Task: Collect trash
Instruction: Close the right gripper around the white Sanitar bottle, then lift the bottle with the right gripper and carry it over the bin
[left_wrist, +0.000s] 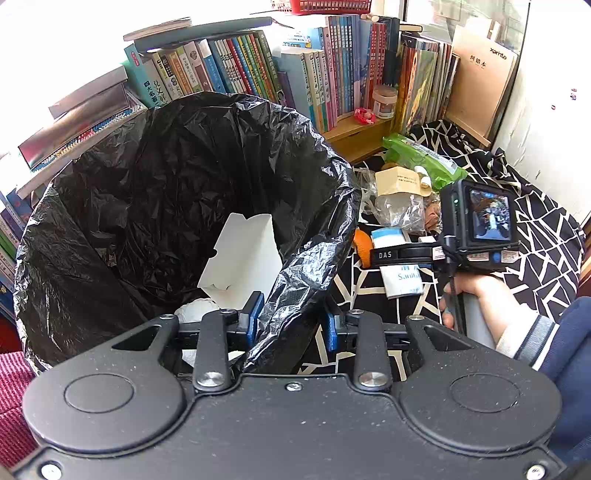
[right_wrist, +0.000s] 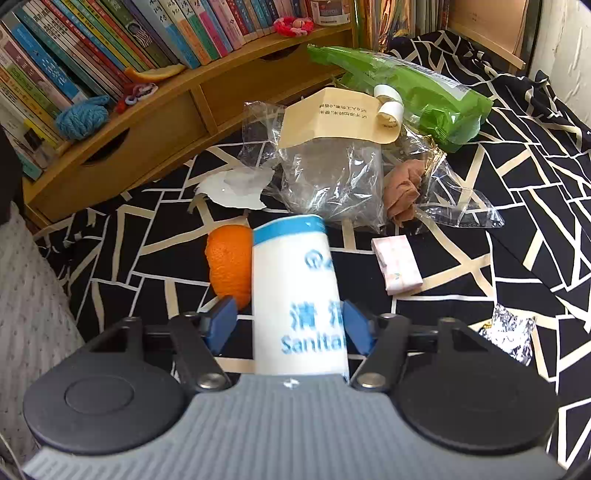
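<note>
My left gripper (left_wrist: 293, 321) is shut on the rim of the black trash bag (left_wrist: 177, 177), holding it open. A white carton (left_wrist: 243, 254) and some white paper lie inside. My right gripper (right_wrist: 290, 325) is open over the black-and-white cloth (right_wrist: 517, 221). A white and blue sanitary packet (right_wrist: 295, 280) lies between its blue fingers (right_wrist: 221, 325), with a gap on the left side. Orange peel (right_wrist: 229, 262) sits just left of the packet. In the left wrist view a hand (left_wrist: 476, 299) holds the right gripper beside the bag.
More litter lies beyond: a clear plastic bag (right_wrist: 332, 184), green wrapper (right_wrist: 406, 99), torn white paper (right_wrist: 236, 188), small pink packet (right_wrist: 397, 267) and crumpled foil (right_wrist: 506, 332). A wooden shelf (right_wrist: 166, 122) of books (left_wrist: 258, 62) runs along the back.
</note>
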